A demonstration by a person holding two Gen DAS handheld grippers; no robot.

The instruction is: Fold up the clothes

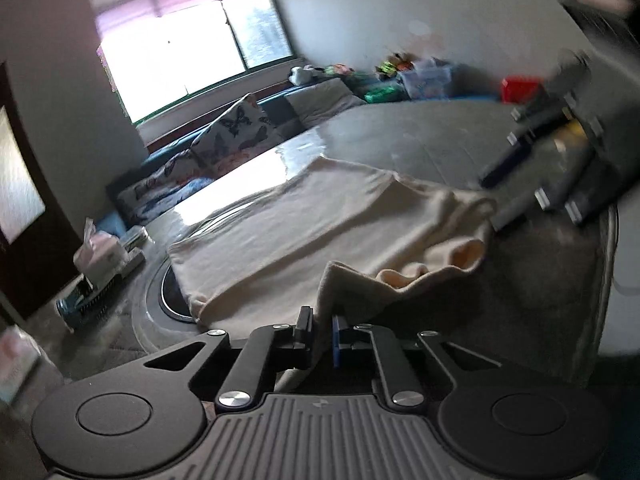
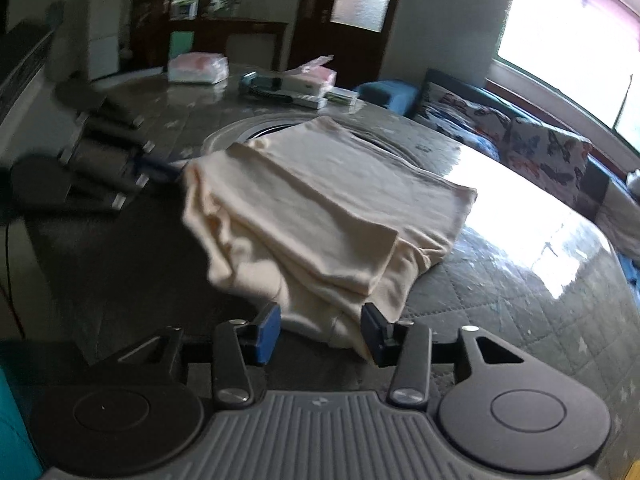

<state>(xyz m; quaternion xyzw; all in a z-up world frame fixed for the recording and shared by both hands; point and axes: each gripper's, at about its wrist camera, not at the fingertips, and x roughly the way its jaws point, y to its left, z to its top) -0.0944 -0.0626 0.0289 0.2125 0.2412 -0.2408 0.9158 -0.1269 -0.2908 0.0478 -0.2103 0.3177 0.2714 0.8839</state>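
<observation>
A cream garment (image 1: 320,216) lies partly folded on the round grey table (image 1: 420,136). My left gripper (image 1: 322,332) is shut on the garment's near edge, which rises into its jaws. In the right wrist view the garment (image 2: 320,208) shows folded layers, with its near edge hanging between the fingers of my right gripper (image 2: 320,330). The right gripper's jaws stand apart, open around that edge. The right gripper also shows blurred in the left wrist view (image 1: 552,160), and the left gripper shows at the garment's far left in the right wrist view (image 2: 132,172).
A tissue box (image 2: 312,78), a brush (image 2: 260,84) and a plastic packet (image 2: 198,68) sit at the table's far side. A round inset ring (image 2: 256,130) lies under the garment. A sofa with butterfly cushions (image 2: 532,152) runs beside the table under a window.
</observation>
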